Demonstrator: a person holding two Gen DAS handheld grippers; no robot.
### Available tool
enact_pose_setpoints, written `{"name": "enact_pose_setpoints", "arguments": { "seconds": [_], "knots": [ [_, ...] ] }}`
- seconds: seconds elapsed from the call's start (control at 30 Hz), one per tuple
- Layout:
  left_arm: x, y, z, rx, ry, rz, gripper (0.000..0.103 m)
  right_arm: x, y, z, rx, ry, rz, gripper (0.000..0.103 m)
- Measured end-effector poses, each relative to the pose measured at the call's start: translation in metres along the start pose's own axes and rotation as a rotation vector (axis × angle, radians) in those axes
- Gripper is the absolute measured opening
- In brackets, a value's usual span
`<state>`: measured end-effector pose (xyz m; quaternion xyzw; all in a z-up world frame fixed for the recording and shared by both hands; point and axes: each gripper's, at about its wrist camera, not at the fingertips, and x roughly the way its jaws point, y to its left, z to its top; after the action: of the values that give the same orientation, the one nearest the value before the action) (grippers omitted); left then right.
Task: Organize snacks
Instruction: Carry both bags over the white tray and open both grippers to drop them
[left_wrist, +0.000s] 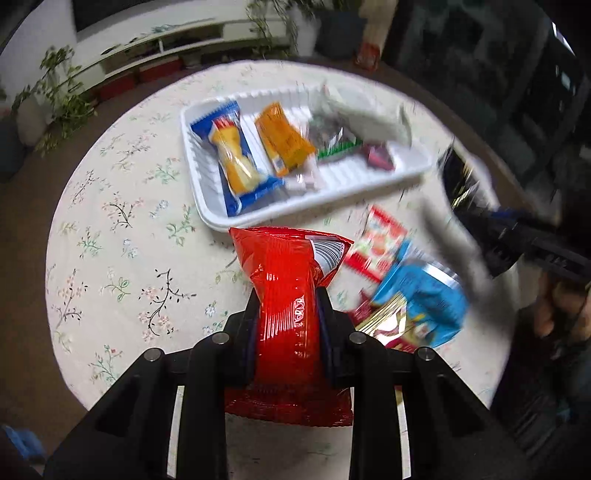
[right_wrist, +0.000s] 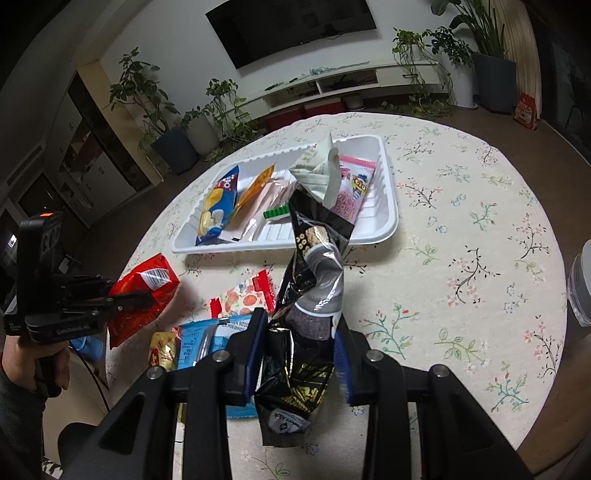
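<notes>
The left claw (left_wrist: 290, 314) pinches a red packet (left_wrist: 291, 295) at its waist, the foil crumpled between the pads; the packet hangs clear of the worktop (left_wrist: 110, 229), just in front of the white tray (left_wrist: 207, 206). In the right wrist view that same claw (right_wrist: 147, 297) shows from the side, left of the tray (right_wrist: 388, 221), with the red packet (right_wrist: 147, 291) in its jaws and a hand (right_wrist: 33, 365) on its grip.

The right claw (right_wrist: 299, 332) grips a black packet (right_wrist: 314, 280) low down, the pads pressed on its sides; the packet stands upright, its top reaching in front of the tray's near wall. In the left wrist view it (left_wrist: 461, 184) is a blur to the right of the tray.

Inside the tray lie a blue packet (left_wrist: 232, 155) at the left end, an orange packet (left_wrist: 284, 140) beside it, a green-edged wrapper (left_wrist: 336, 149) near the middle, a white bag (left_wrist: 365, 118) towards the right and a pink packet (right_wrist: 351, 192) at the right end.

On the worktop in front of the tray, loose, lie a red-and-white wrapper (left_wrist: 380, 243), a light blue packet (left_wrist: 421, 295) touching it, and a gold-and-red wrapper (left_wrist: 384, 321) partly under the blue one.
</notes>
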<state>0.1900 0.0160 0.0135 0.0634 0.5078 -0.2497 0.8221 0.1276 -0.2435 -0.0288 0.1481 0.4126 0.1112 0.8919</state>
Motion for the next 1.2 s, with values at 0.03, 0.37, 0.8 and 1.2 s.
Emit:
{"name": "enact_pose_setpoints", "arguments": {
  "seconds": [0.03, 0.37, 0.8, 1.2],
  "knots": [
    [-0.007, 0.004, 0.002, -0.030, -0.027, -0.032, 0.024, -0.001, -0.001, 0.001, 0.014, -0.002, 0.015, 0.036],
    [-0.037, 0.018, 0.080, -0.137, -0.204, -0.121, 0.024, -0.008, 0.018, 0.056, -0.029, -0.035, 0.042, 0.036],
    [0.052, 0.033, 0.155, -0.237, -0.163, -0.076, 0.024, 0.086, 0.056, 0.151, -0.091, 0.106, -0.005, 0.036],
    [0.103, 0.036, 0.146, -0.216, -0.100, -0.025, 0.026, 0.133, 0.049, 0.143, -0.098, 0.171, -0.067, 0.036]
  ]
}}
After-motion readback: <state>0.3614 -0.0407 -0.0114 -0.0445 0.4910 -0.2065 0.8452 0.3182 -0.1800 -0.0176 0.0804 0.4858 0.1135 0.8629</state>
